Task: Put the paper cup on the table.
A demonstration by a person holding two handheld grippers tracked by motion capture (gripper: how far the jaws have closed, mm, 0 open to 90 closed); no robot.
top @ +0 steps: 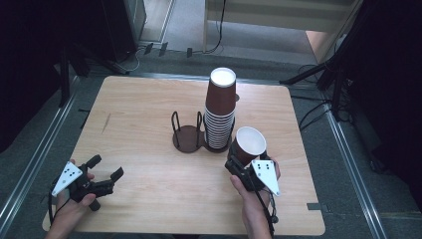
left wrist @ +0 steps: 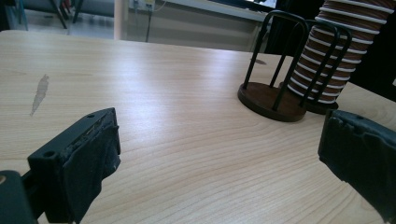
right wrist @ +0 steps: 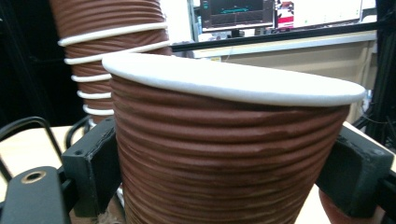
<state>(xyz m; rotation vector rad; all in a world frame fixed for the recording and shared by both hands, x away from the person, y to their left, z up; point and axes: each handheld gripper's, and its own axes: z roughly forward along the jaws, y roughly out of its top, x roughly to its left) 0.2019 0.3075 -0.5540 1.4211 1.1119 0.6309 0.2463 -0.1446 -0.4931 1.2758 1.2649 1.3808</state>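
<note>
Brown, ribbed and white inside: found the cup (top: 247,144) clamped by the right gripper (top: 242,164), mouth up and tipped a little toward the person, lifted off the table (top: 149,99) near its front right and just in front of the stack of cups (top: 220,114). Saw, in the right gripper view, one black jaw pressed on each side of the cup's wall (right wrist: 229,154) below the rim, with no crushing that could be made out. Judged the step as carrying this single cup to the empty ring of the wire holder (top: 188,137), just left of the stack. Called for a light, even squeeze, since thin paper would buckle under more. Called also for righting the tilt before lowering, so as to drop the base straight between the upright loops (left wrist: 268,98) rather than catch on them. Needed room kept from the tall stack close by, which a brush of the wrist could topple. Noted the left gripper (top: 106,166) resting well apart at the front left, jaws wide and holding nothing, free to steady the holder's base if wanted.
</note>
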